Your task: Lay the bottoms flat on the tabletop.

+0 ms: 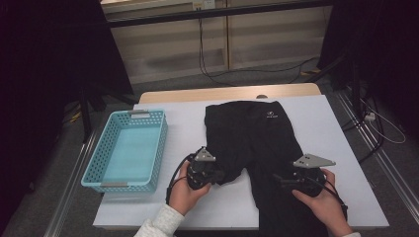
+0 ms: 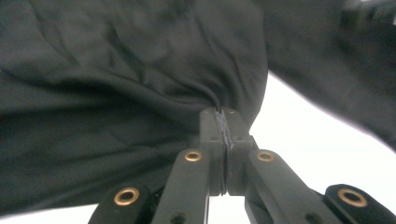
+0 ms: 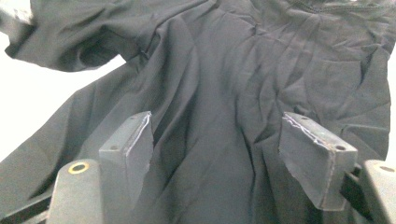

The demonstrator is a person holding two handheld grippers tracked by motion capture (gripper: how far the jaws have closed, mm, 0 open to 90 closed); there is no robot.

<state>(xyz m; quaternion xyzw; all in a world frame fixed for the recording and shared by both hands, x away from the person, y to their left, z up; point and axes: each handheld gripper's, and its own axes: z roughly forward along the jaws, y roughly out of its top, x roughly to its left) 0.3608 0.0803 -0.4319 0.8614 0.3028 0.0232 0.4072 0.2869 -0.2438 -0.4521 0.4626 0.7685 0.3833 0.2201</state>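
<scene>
One black garment point(image 1: 257, 138), one blue basket point(image 1: 160, 143), two tools (one per hand).

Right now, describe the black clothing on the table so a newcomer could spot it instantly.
On the white table, right of the light blue basket, lies the black garment, spread flat. It is the one dark cloth there, with a small white logo, and the left gripper pinches its edge.

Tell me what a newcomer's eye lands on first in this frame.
The black garment, spread over the middle of the white table, dominates. Left of it stands a light blue basket. At the near edge, the left claw is shut on a bunched fold of the garment, while the right claw stands open over its other half.
</scene>
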